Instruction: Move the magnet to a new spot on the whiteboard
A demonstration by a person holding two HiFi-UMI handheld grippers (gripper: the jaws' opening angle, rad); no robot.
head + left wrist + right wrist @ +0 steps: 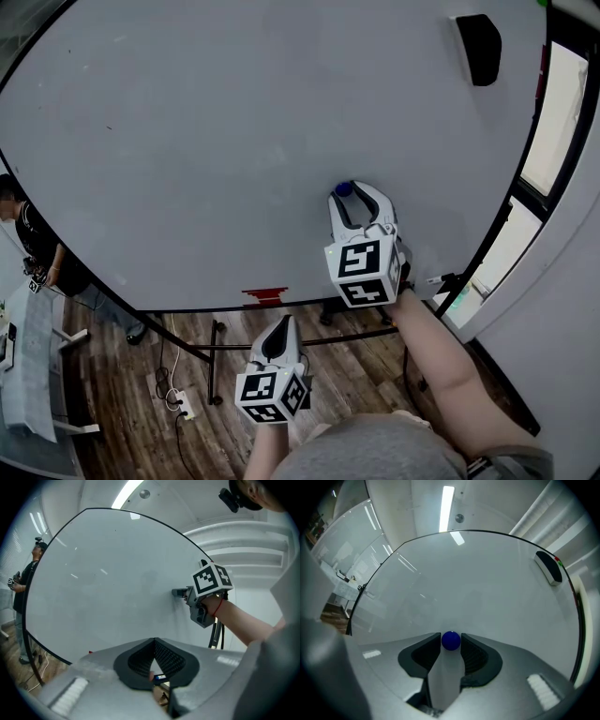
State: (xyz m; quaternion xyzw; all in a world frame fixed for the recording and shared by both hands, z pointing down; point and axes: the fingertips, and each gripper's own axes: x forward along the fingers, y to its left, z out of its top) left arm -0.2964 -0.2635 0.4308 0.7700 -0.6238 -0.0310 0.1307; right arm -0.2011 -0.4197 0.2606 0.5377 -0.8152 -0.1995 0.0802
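Right gripper [357, 195] at the whiteboard [234, 141], jaws apart. The blue magnet [451, 640] sits between their tips, stuck to the board's lower right area. Left gripper [279, 330] held low, away from the board, jaws together with nothing between them.

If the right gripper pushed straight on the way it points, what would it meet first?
The blue magnet, which sits between the right gripper's open jaws, then probably the whiteboard right behind it.

the magnet [451, 640] sits on the whiteboard [187, 141] between the right tongs [356, 194]; an eraser [478, 49] sits well apart, upper right; the left tongs [280, 323] are below the board.
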